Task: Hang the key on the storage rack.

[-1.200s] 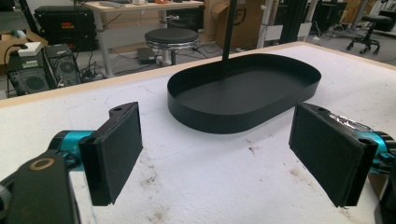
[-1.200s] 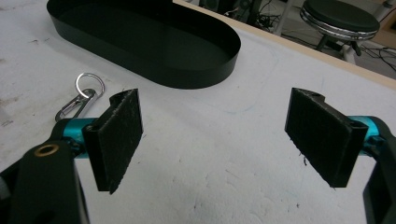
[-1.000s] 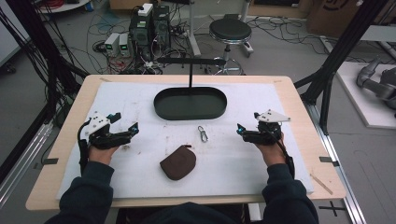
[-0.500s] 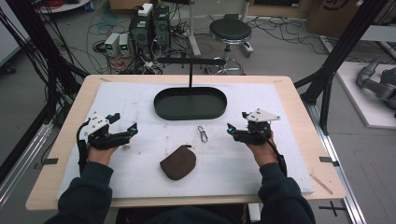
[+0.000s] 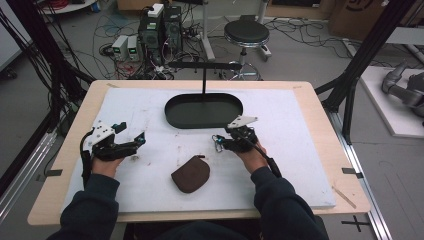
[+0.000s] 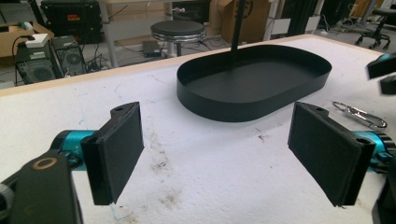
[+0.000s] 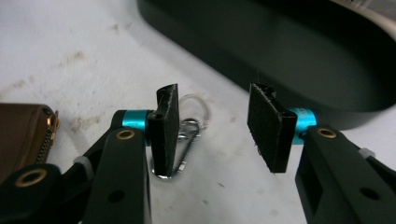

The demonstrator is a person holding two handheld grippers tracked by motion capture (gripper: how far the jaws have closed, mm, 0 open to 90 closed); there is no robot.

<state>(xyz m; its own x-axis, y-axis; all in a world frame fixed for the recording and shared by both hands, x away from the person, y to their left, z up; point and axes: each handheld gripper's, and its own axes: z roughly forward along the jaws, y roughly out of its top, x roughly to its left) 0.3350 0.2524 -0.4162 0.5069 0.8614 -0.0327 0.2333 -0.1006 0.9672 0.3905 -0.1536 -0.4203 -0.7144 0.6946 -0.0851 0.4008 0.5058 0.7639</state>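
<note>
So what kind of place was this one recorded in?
Most likely a lab or workshop: computer towers and loose cables sit on the floor behind the table, beside a round stool and a black metal frame.

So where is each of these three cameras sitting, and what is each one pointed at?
High view: above the person's side, looking down on the table; both forearms, left gripper, right gripper.
Left gripper view: rides the left gripper, facing the tray; wide-open jaws.
Right gripper view: rides the right gripper, low over the carabiner, its jaws closing; pouch at left.
All three share tray and carabiner.
</note>
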